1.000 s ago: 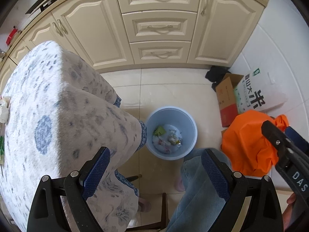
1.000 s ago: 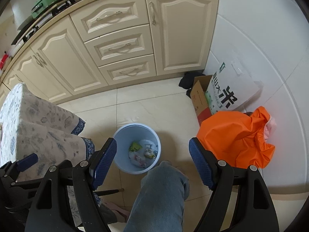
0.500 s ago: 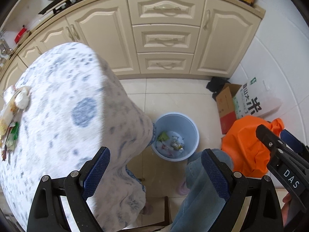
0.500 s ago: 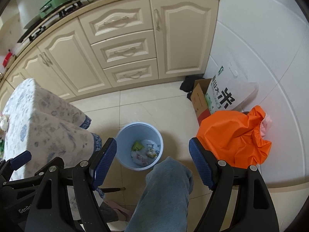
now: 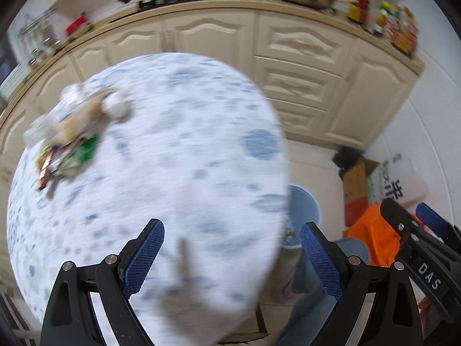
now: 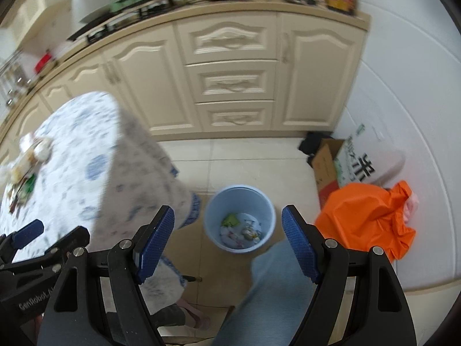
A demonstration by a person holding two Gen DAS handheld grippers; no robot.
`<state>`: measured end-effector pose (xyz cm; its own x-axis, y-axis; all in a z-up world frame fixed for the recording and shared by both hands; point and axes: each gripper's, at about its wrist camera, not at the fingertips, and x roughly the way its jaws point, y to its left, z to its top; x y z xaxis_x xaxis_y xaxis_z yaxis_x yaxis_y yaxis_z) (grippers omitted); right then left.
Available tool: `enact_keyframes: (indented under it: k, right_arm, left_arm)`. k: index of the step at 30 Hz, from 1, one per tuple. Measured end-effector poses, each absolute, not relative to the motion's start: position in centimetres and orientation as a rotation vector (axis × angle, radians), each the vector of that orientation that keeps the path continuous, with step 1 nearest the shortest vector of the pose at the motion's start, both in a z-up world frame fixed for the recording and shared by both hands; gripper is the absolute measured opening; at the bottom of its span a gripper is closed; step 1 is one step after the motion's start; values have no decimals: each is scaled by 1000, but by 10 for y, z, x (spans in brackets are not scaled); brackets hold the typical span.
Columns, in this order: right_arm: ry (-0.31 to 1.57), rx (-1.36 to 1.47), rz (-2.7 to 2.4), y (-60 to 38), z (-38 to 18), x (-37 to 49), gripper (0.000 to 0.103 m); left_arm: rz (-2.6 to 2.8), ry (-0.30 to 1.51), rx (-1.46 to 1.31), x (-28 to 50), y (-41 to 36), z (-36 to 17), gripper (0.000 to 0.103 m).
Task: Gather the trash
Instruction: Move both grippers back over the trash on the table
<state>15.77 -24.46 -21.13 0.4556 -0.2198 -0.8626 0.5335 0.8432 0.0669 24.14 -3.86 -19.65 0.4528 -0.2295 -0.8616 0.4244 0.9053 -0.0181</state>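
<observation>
Left wrist view: pretty smeared, but enough to go on. Left gripper [image 5: 232, 248] hanging over the near edge of the surface [image 5: 173, 144], jaws wide apart, nothing between the blue pads. Same story for the right gripper [image 6: 227, 239]: spread open, empty, hovering above the floor with the bin showing in the gap.

Trash pile [image 5: 72, 132] sitting near the far left edge of the surface, well apart from both grippers. Looks like crumpled white tissue balls, a green wrapper, something brown and foil-ish, all bunched together. Too blurry to name any single piece. Light, crushable stuff probably, so should pinch easily but could slip or come up in clumps.

Bin [image 6: 239, 219] down on the tiled floor just beside the draped corner of the surface, presumably parked there so a short swing off the edge drops things straight in. Pale blue plastic, round, smooth walls, open top, already a few wrappers and scraps at the bottom. Mostly hidden behind the cloth in the left view.

Cloth on the surface white with a blue floral print, soft, hanging in folds at the corner. Might bunch up if a pad digs in while grabbing.

Orange bag [image 6: 366, 219] slumped against the wall, crinkly and thin-looking, next to a cardboard box [image 6: 325, 164].
</observation>
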Motion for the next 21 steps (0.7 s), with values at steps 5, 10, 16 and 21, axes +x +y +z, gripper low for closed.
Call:
enact_keyframes:
  k: [5, 10, 16, 21]
  right_arm:
    - [1008, 294, -377, -200, -210, 181, 79]
    - [1016, 237, -281, -158, -210, 204, 79]
    - [1041, 198, -193, -119, -218, 234, 79]
    - [1075, 180, -146, -99, -228, 257, 79]
  left_arm:
    - [-311, 1034, 138, 251, 19, -192, 93]
    - [-188, 1058, 61, 267, 78, -195, 93]
    - [-85, 1083, -10, 289, 134, -198, 93]
    - [-65, 1105, -84, 311, 165, -199, 93]
